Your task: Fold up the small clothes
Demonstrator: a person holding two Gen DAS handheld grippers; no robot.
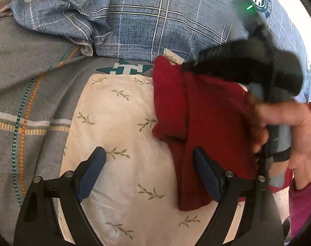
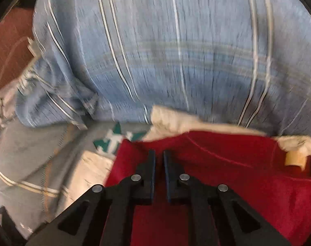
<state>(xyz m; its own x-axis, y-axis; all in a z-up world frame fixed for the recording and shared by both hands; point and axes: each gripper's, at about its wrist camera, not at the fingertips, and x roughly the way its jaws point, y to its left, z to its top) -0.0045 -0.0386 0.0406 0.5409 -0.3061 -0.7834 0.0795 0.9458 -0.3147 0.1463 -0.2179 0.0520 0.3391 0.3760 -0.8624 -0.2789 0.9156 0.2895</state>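
A small dark red garment [image 1: 212, 123] lies partly folded on a white cloth with green sprigs [image 1: 118, 123], one sleeve turned in on its left side. My left gripper [image 1: 149, 160] is open and empty; its right finger rests over the garment's lower left edge. My right gripper [image 2: 159, 153] hovers over the red garment [image 2: 237, 174], its jaws almost closed with a narrow gap and nothing visibly between them. In the left wrist view the right gripper's black body [image 1: 257, 61] sits blurred over the garment's upper right, held by a hand [image 1: 294, 135].
A blue checked quilt [image 1: 155, 20] is bunched along the far side. A grey bedspread with orange and teal stripes [image 1: 22, 102] lies to the left. A tan tag [image 2: 295, 160] shows at the garment's right edge in the right wrist view.
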